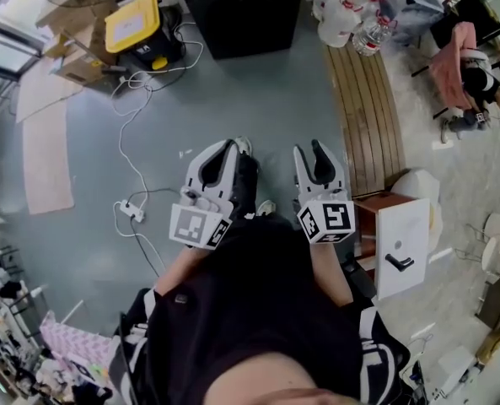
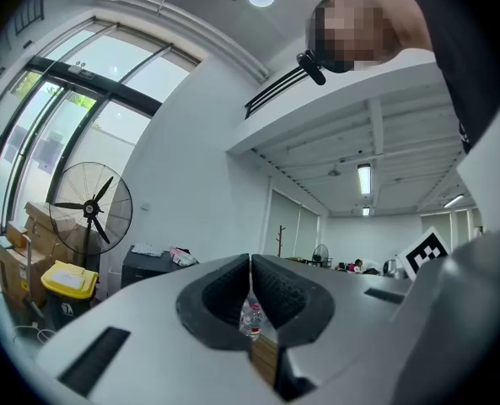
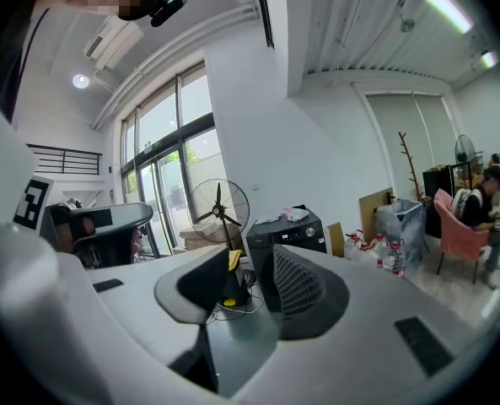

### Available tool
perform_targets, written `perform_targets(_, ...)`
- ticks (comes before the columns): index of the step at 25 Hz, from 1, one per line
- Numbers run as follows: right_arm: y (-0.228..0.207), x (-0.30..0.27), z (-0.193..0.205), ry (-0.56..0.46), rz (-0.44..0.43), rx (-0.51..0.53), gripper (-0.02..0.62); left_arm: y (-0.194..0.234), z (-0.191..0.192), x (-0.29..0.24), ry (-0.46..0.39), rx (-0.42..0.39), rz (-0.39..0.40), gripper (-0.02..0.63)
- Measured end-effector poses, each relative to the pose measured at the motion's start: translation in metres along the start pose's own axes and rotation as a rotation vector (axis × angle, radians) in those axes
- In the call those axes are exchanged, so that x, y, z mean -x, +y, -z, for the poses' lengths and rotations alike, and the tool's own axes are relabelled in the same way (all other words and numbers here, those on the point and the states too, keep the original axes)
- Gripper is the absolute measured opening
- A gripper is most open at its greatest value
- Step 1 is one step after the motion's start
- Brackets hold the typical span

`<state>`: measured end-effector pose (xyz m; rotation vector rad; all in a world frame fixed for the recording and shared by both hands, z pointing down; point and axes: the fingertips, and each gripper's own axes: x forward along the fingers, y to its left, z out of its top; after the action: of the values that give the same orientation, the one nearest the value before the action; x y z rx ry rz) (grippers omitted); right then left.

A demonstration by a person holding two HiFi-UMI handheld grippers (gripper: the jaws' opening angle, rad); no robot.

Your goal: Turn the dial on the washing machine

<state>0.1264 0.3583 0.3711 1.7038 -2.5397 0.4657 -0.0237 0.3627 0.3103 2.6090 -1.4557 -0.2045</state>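
Note:
The washing machine (image 1: 245,11) is a black box on the grey floor, far ahead at the top of the head view. It also shows in the right gripper view (image 3: 287,226), and its dial is too small to make out. Both grippers are held side by side near the person's body, pointing toward the machine and well short of it. My left gripper (image 1: 230,147) has its jaws together with nothing between them (image 2: 250,260). My right gripper (image 1: 309,148) stands open and empty, with a clear gap between its pads (image 3: 250,256).
A yellow-lidded box (image 1: 133,22) stands left of the machine. A white cable with a power strip (image 1: 131,212) trails over the floor at left. At right are a slatted wooden bench (image 1: 368,112), water bottles (image 1: 351,15), a white cabinet (image 1: 404,243) and a seated person (image 1: 477,83).

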Motion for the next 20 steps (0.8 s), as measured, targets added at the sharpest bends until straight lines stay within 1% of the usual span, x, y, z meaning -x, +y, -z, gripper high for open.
perform_targets(5, -0.033, -0.096, -0.022, 0.002, 0.013, 0.019, 0.181, 0.057, 0.0, -0.089, -0.019, 0.011, 0.03, 0.029)
perform_targets(11, -0.065, -0.238, -0.07, 0.001, 0.023, 0.027, 0.181, 0.15, -0.027, -0.206, -0.032, 0.027, 0.064, 0.028)
perform_targets(16, -0.096, -0.343, -0.096, -0.007, 0.038, 0.002, 0.181, 0.213, -0.043, -0.278, -0.036, 0.014, 0.08, 0.028)
perform_targets(20, -0.131, -0.412, -0.11, -0.007, 0.049, -0.019, 0.181, 0.244, -0.043, -0.322, -0.034, 0.028, 0.076, 0.028)
